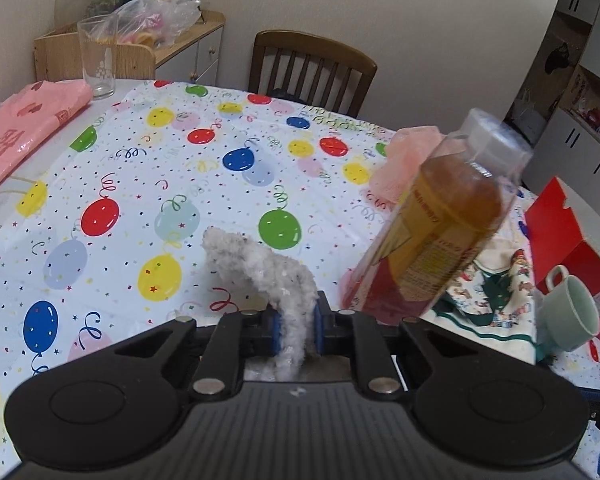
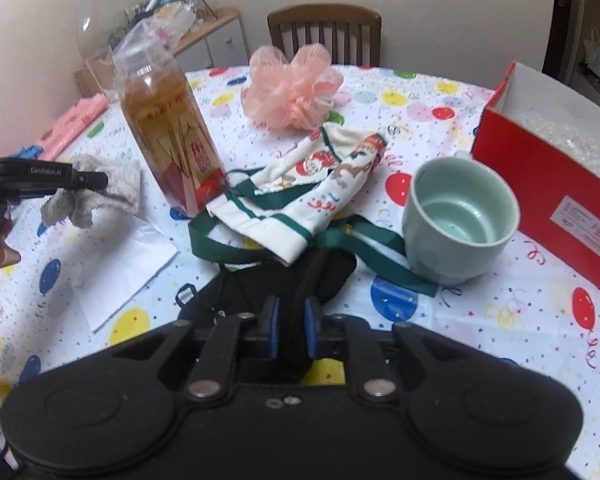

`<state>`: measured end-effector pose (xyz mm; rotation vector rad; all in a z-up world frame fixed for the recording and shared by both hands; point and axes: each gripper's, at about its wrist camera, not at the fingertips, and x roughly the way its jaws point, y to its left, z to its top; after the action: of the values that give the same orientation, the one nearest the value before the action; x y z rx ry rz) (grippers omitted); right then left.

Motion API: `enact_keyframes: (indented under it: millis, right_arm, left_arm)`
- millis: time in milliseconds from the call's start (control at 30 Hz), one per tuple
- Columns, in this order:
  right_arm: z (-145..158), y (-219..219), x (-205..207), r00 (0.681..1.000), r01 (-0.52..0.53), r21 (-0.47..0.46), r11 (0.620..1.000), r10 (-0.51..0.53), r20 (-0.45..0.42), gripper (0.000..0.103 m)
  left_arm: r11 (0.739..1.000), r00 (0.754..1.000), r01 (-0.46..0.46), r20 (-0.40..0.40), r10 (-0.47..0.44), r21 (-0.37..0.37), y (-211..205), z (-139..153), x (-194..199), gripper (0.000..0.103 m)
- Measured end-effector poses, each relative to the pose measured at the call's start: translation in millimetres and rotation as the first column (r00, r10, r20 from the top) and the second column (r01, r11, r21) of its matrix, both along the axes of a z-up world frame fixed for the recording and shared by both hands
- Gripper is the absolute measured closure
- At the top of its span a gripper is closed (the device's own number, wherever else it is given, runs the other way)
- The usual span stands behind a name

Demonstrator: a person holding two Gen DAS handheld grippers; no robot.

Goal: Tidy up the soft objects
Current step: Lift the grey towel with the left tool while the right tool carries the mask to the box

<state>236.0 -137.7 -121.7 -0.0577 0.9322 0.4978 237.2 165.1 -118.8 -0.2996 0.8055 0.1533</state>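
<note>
Left claw [image 1: 296, 330] around fuzzy white cloth [image 1: 260, 268]

A round counter [image 1: 148, 168] under a balloon-print cloth stands before a plain cream wall [image 1: 420, 20]. A dark wooden slat-back chair [image 1: 312, 68] sits at its far edge, with a low light-wood cabinet [image 1: 188, 48] against the wall beyond the far left edge. White cupboards [image 1: 596, 92] with dark handles stand past the far right edge.
</note>
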Motion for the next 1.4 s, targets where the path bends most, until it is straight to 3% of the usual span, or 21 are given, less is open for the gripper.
enact_keyframes:
  millis: [167,367,667,767,800,833,967,1033,1167,1400]
  right_arm:
    - [7,-4,-5,0.999,-0.025,-0.01,1.0,0.025,0.035,0.094]
    - [0,-10,-3,0.999,-0.048,0.02,0.999,0.048,0.001,0.092]
    - [-21,-10,8,0.995,-0.023,0.039,0.999,0.027,-0.093,0.078]
    - [-23,-10,7,0.994,-0.023,0.048,0.999,0.028,-0.103,0.052]
    - [-23,-9,6,0.995,-0.023,0.054,0.998,0.028,-0.098,0.027]
    - [-22,-9,5,0.996,-0.025,0.061,0.998,0.03,-0.084,0.011]
    - [-26,2,9,0.994,-0.045,0.058,0.997,0.05,-0.097,0.019]
    - [-33,7,13,0.993,-0.037,0.046,0.998,0.042,-0.113,0.029]
    - [-41,18,17,0.991,-0.047,0.026,0.999,0.05,-0.127,0.032]
    - [-44,25,15,0.993,-0.053,-0.043,0.998,0.048,-0.106,0.058]
  left_arm:
    - [1.0,0.999,0.021,0.026,-0.021,-0.006,-9,15,-12,0.088]
    - [1.0,0.999,0.023,0.045,-0.022,-0.012,-17,22,-24,0.088]
    - [1.0,0.999,0.021,0.043,-0.02,-0.016,-22,24,-38,0.088]
    - [1.0,0.999,0.018,0.04,-0.017,-0.018,-21,22,-41,0.088]
    - [1.0,0.999,0.017,0.04,-0.016,-0.02,-20,22,-42,0.088]
    - [1.0,0.999,0.016,0.039,-0.015,-0.021,-19,22,-43,0.088]
    - [1.0,0.999,0.012,0.032,-0.011,-0.022,-16,19,-45,0.088]
    - [1.0,1.0,0.012,0.028,-0.012,-0.022,-15,18,-45,0.088]
    - [1.0,0.999,0.024,0.026,-0.023,-0.015,-16,18,-46,0.088]
    - [1.0,0.999,0.026,0.025,-0.026,-0.014,-15,19,-48,0.088]
